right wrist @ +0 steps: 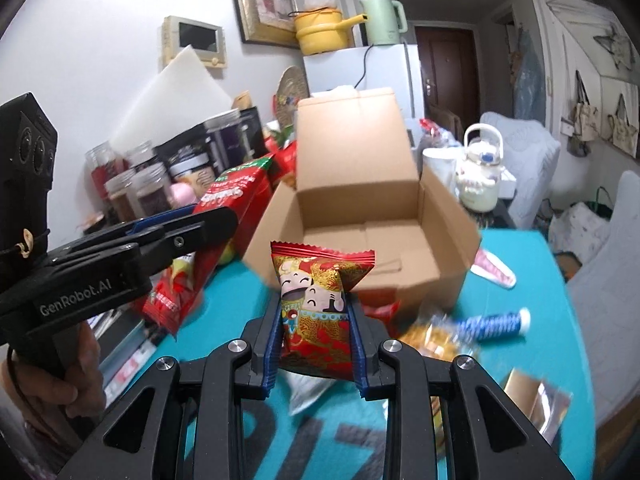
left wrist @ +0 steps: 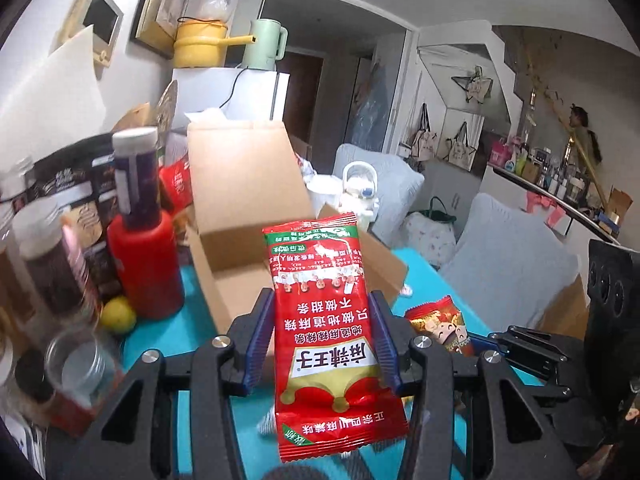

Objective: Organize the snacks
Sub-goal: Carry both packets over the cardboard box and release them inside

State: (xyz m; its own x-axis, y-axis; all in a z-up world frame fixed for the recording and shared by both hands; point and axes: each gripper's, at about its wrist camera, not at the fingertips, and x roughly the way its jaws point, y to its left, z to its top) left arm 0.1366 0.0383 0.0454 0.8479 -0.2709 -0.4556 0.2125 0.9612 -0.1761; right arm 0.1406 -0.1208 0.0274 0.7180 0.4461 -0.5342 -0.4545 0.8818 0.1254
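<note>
Now the left claw [left wrist: 322, 344] clamps a long red packet [left wrist: 328, 332], the right claw [right wrist: 316, 344] a cartoon pouch [right wrist: 316, 304].

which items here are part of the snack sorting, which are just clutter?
In play:
left gripper shut on long red packet
right gripper shut on cartoon packet
open cardboard box
loose snacks on the table

Clutter:
red bottle
jars
lemon
yellow pot
green kettle
</note>
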